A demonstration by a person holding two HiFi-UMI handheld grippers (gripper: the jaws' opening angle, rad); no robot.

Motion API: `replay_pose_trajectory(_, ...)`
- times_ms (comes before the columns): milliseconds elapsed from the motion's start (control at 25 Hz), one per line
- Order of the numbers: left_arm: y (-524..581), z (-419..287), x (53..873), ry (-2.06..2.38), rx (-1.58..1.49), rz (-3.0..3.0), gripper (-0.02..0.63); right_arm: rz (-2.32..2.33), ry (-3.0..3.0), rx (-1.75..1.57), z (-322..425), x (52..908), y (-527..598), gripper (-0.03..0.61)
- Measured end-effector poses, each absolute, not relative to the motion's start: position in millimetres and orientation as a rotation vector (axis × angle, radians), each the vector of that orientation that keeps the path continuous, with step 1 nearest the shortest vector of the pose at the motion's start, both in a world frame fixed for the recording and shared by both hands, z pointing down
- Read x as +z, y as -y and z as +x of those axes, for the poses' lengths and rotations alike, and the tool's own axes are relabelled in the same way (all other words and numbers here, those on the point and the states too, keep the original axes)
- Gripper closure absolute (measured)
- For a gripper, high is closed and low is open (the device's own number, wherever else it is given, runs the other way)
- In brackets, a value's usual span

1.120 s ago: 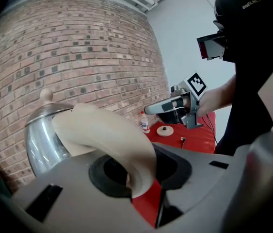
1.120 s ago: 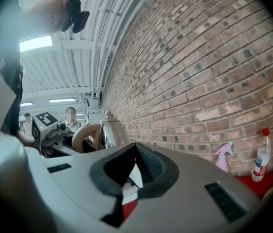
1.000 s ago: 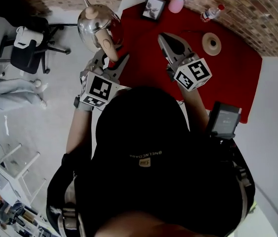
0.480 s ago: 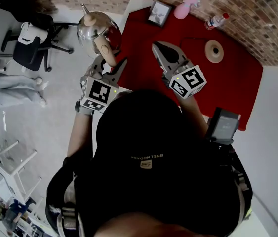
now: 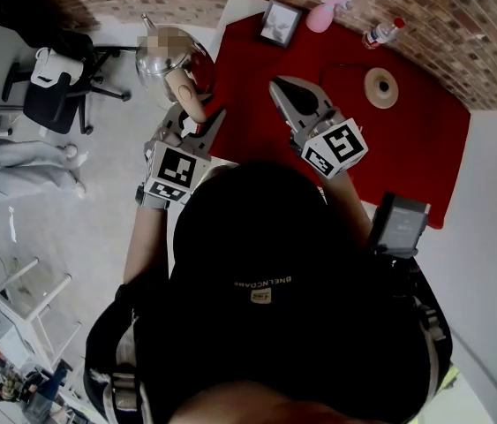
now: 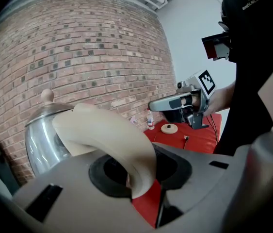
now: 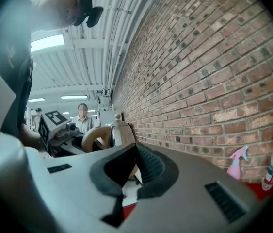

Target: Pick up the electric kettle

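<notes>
Clamping the cream handle (image 6: 109,137) of the electric kettle (image 5: 158,64), the left gripper (image 5: 199,113) has its grey jaws pressed on either side of that thick, smooth arch. The kettle's body sits just beyond the jaw tips. In the head view the kettle shows against grey floor, just off the left edge of the red cloth (image 5: 407,140) that covers the table. Whether it rests on anything cannot be told. Its body is a rounded dome of polished, mirror-like steel, topped by a small cream knob (image 6: 46,96). The right gripper (image 5: 276,85) hovers over the cloth, well apart from the kettle, its ribbed black pads meeting at the tips with nothing between them.
</notes>
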State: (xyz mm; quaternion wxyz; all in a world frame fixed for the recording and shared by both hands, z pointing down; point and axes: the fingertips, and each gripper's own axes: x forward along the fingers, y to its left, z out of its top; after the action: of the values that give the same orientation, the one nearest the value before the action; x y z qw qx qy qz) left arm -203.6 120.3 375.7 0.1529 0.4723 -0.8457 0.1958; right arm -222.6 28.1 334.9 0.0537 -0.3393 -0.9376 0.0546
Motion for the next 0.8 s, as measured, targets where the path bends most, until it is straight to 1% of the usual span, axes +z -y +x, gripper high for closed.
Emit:
replay_pose_trajectory(120,-120.0,-204.9,374.1,2.434,0.563,1.360,0.509,-1.033,2.844,0.103,-222.6,336.7,-30.5,0.572)
replay_pose_trajectory(800,-118.1,-204.3,370.3,2.432,0.576,1.343,0.509,-1.005,2.838,0.177,-222.0,339.4,-18.7,0.572)
